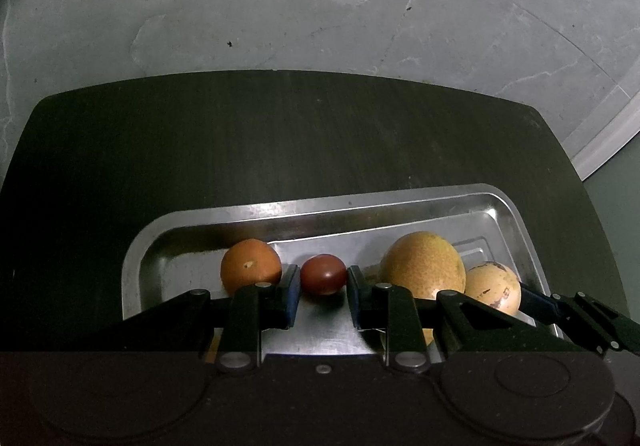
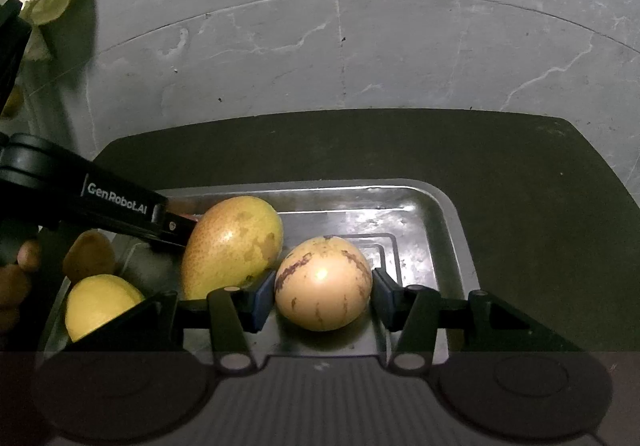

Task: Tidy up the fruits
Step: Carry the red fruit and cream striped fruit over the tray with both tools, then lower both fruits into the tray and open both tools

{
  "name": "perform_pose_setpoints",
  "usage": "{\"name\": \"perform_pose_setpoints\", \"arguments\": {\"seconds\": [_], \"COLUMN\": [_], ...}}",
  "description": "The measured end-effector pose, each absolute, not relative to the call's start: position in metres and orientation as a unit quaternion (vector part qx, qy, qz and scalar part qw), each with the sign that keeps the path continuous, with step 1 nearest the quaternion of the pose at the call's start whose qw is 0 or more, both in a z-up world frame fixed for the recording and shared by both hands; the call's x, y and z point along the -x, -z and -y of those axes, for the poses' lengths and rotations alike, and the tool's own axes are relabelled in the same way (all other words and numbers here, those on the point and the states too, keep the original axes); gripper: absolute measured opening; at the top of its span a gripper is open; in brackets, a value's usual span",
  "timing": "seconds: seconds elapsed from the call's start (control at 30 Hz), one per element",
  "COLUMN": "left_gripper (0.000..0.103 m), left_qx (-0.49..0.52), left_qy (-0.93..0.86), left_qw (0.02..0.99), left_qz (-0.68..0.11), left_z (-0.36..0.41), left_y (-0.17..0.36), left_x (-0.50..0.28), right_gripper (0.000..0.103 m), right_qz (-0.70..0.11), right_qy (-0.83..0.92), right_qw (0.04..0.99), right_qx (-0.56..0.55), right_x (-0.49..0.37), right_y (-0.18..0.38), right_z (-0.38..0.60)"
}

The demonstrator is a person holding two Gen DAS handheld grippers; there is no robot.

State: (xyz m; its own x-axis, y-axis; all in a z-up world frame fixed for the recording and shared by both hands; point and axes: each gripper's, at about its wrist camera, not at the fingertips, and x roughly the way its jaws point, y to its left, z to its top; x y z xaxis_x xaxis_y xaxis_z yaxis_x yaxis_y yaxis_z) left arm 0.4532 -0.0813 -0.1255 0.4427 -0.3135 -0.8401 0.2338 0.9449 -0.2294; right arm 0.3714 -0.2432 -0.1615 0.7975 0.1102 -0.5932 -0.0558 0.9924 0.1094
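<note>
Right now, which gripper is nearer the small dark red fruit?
Left. The left gripper straddles the small dark red fruit in the steel tray; the right gripper brackets the pale streaked fruit further right, past the mango.

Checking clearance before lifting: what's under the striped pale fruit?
The metal tray floor lies under the striped pale fruit; the contact spot itself is hidden by the fruit.

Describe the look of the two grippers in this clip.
Both are matte black linkage grippers with silver pivot pins and blue finger pads. The left gripper shows a smooth base with round caps; the right gripper has a ribbed base. The left one's side reads "GenRobot.AI" in white.
</note>
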Motion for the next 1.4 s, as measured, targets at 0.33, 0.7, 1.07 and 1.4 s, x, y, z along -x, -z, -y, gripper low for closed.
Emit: {"name": "perform_pose_setpoints", "arguments": {"seconds": [0.33, 0.7, 1.07, 1.4], "left_gripper": [0.027, 0.027, 0.037, 0.046], "left_qx": [0.04, 0.039, 0.038, 0.03], "left_qy": [0.161, 0.162, 0.163, 0.161], "left_qw": [0.848, 0.848, 0.847, 0.847], "left_qz": [-0.503, -0.503, -0.504, -0.506], "left_z": [0.0818, 0.0821, 0.082, 0.0851], "left_y": [0.1261, 0.1266, 0.1261, 0.123], "left_x": [-0.4541, -0.4543, -0.4541, -0.4566], "right_gripper": [0.056, 0.056, 0.058, 0.064], "right_qz": [-0.315, -0.316, -0.317, -0.319], "right_qy": [-0.045, -0.048, -0.051, -0.046], "right_qw": [0.947, 0.946, 0.946, 0.946], "right_qx": [-0.044, -0.042, -0.04, -0.044], "right_x": [-0.3711, -0.3718, -0.3712, -0.3723], "right_y": [0.1621, 0.1615, 0.1612, 0.1601], "right_z": [0.2429, 0.2435, 0.2432, 0.2442]}}
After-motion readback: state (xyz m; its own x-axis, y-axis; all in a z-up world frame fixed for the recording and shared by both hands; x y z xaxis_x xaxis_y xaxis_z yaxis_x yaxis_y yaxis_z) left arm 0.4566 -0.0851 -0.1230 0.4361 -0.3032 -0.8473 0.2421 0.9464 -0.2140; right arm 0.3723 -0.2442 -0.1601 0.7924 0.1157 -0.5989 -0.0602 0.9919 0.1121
